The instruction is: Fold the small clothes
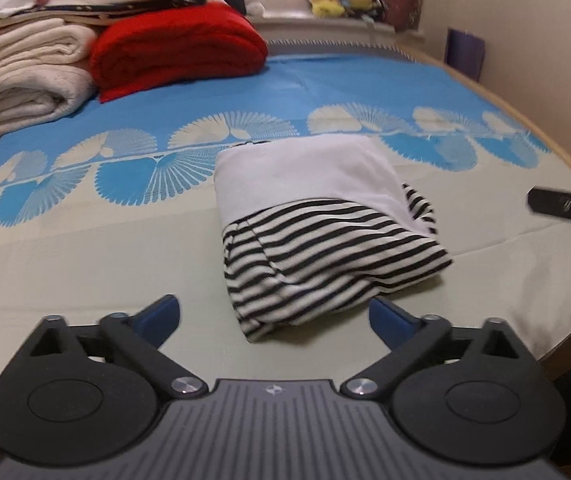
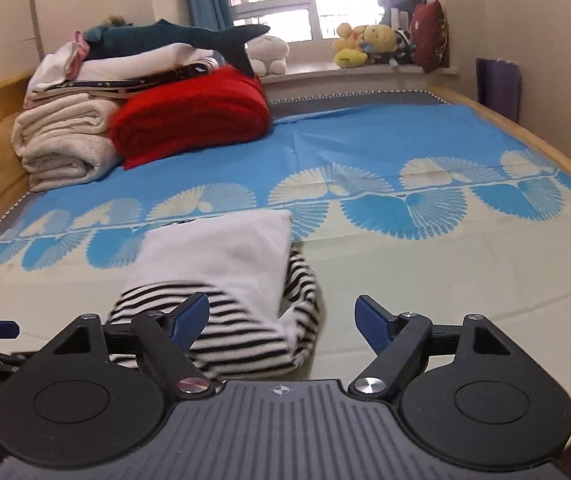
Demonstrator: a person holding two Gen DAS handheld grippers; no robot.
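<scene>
- left gripper [image 1: 273, 316]: jaws wide apart, nothing btwn the blue pads [image 1: 165, 314], nothing held. hangs over the pale part of the bed cover, clear of the cloth.
- right gripper [image 2: 283, 320]: jaws also spread wide, holding nothing. its left blue pad [image 2: 191, 316] sits in front of the striped cloth in the right wrist view; can't tell if it touches. right pad over bare cover.
- folded garment [image 1: 317, 224]: small black-and-white striped piece w/ a plain white panel on top, folded into a compact bundle. lies on the bed cover [image 1: 85, 256], on the pale zone just near side of the blue fan-pattern border. striped end faces the grippers, white end faces the window. a bit of striped cloth bulges out on the right side under the white panel.
- in the left wrist view the bundle is ahead and slightly right of centre; tip of the other gripper shows at the far right edge, apart from the cloth.
- in the right wrist view the bundle [image 2: 221, 264] is ahead and left of centre, near edge partly hidden by the gripper body.
- far left of the bed: red folded blanket [image 1: 177, 48] beside a stack of cream blankets [image 1: 29, 76], more folded linen on top, well apart from the garment.
- plush shark [image 2: 173, 36] lies across that pile; yellow plush toys [image 2: 365, 44] on the window sill.
- picture edges blurred, fine detail of the cloth soft.
</scene>
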